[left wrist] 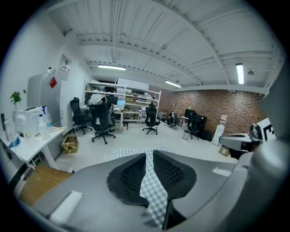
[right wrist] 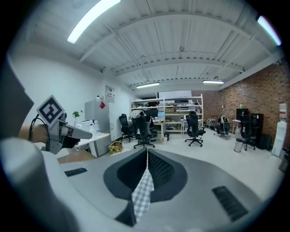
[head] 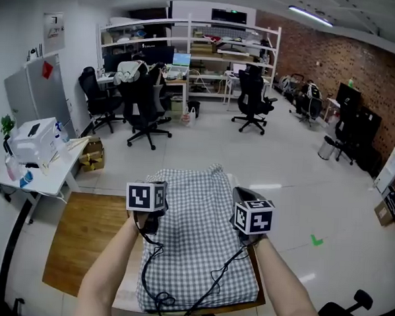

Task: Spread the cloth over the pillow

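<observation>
A grey-and-white checked cloth (head: 199, 246) lies spread over the pillow, which it hides almost wholly; only a pale edge (head: 126, 292) shows at the near left. My left gripper (head: 150, 223) sits at the cloth's left side and my right gripper (head: 247, 238) at its right side, both about halfway along. In the left gripper view the jaws (left wrist: 149, 170) stand narrowly apart with a bunched strip of cloth (left wrist: 152, 190) filling the gap. In the right gripper view the jaws (right wrist: 147, 165) are pressed together on a fold of cloth (right wrist: 143, 192) that hangs out toward the camera.
The pillow rests on a low wooden platform (head: 81, 237). A white desk (head: 48, 172) with bottles stands at the left, beside a cardboard box (head: 92, 156). Black office chairs (head: 144, 111) and shelving (head: 190, 48) stand farther back. Black cables (head: 177, 295) trail across the cloth's near end.
</observation>
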The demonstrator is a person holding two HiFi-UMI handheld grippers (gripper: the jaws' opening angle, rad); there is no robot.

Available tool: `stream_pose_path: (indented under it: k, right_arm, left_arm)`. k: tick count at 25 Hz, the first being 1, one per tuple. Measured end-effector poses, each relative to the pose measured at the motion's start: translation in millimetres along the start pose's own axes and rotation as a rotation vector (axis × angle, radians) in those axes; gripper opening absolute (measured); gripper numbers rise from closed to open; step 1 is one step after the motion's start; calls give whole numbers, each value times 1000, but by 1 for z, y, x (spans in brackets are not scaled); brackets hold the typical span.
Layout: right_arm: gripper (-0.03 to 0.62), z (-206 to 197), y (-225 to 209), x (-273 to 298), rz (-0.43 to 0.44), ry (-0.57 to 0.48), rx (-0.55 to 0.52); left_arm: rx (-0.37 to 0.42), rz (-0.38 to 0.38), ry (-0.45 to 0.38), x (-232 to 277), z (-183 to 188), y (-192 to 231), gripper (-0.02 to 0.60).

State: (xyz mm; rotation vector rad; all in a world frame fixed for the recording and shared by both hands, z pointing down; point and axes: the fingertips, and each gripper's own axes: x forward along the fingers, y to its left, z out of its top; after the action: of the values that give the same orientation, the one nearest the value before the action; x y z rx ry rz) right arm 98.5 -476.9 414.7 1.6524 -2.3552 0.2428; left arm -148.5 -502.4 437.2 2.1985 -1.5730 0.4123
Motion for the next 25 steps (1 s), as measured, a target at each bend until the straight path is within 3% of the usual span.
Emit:
stream_pose_path:
  k: [7, 11, 14, 18, 25]
  right_arm:
    - [0, -4, 36, -59, 38, -53, -9]
    - [0, -1, 62, -97, 122, -105, -7]
    - [0, -10, 77, -124, 187, -165, -6]
    - [2, -33, 93, -153, 224, -160, -38]
    - [6, -36, 116, -194, 312, -199, -71]
  left_arm:
    - [77, -119, -74, -60, -12, -82, 58]
    - [26, -161, -147, -102, -31, -116, 31]
    - [-2, -166, -181, -125, -58, -136, 11]
    - [9, -143, -199, -144, -92, -156, 6]
    - [38, -156, -208, -179, -116, -197, 6]
